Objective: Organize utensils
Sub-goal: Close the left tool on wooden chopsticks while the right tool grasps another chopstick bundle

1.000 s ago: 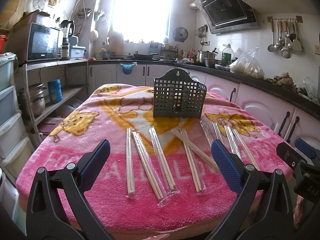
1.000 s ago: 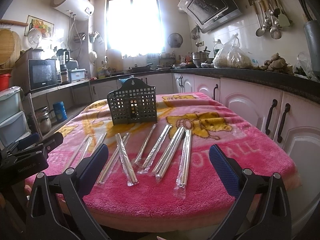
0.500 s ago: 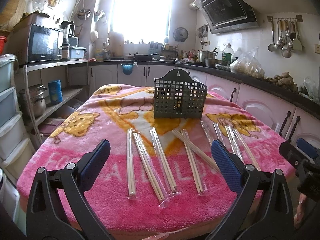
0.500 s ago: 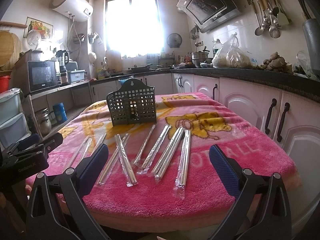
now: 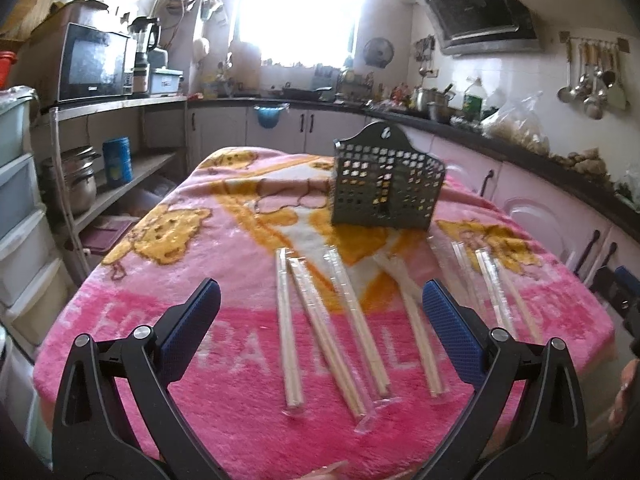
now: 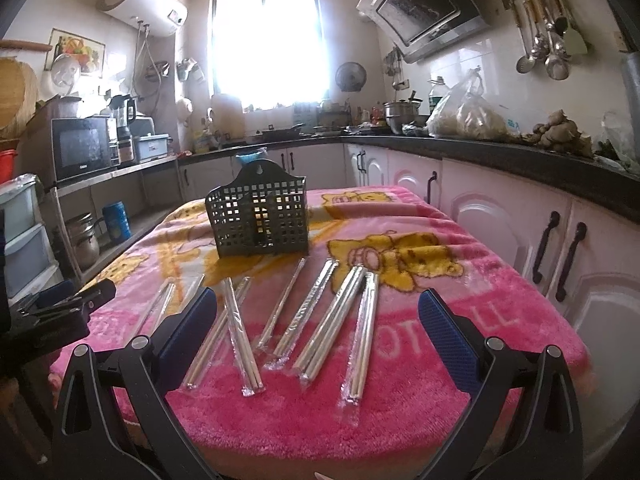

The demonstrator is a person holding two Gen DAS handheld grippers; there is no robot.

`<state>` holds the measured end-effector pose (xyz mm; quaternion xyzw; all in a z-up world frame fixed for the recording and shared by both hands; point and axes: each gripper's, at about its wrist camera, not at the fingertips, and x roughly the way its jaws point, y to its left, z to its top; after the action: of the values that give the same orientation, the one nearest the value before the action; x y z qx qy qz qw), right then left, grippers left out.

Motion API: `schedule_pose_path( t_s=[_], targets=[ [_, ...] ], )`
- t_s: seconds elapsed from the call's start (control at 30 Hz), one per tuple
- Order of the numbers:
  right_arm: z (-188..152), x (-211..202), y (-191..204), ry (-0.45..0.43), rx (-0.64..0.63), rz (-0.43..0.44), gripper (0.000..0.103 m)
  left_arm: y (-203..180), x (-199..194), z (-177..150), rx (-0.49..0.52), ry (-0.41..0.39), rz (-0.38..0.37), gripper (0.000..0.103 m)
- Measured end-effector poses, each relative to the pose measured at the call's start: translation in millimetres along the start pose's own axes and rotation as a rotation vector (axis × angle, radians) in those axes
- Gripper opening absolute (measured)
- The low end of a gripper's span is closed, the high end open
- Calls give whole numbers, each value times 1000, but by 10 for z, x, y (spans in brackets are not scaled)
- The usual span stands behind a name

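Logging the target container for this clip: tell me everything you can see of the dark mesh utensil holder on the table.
The utensil holder is a dark grey-green basket, plastic by the look, with square-perforated walls and a taller arched back panel with a keyhole hanging slot. A central divider seems to split it into two compartments. It stands upright on the pink blanket, beyond the far ends of the wrapped chopsticks. Light shows through the holes; nothing visible inside. Nothing else touches it.

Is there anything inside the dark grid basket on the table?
Through the holes of the basket only daylight and a middle divider show; no chopsticks stand above its rim. The wrapped chopsticks all lie on the pink blanket. The basket's floor is hidden.
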<state>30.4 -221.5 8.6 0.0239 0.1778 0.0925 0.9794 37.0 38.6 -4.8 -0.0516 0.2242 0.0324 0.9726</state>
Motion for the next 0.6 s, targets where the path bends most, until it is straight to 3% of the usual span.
schedule_pose_path(
  t_s=[0.6],
  targets=[
    [236,802,429,144,-115,158,98,372,465,263,-9,100,41,93]
  ],
)
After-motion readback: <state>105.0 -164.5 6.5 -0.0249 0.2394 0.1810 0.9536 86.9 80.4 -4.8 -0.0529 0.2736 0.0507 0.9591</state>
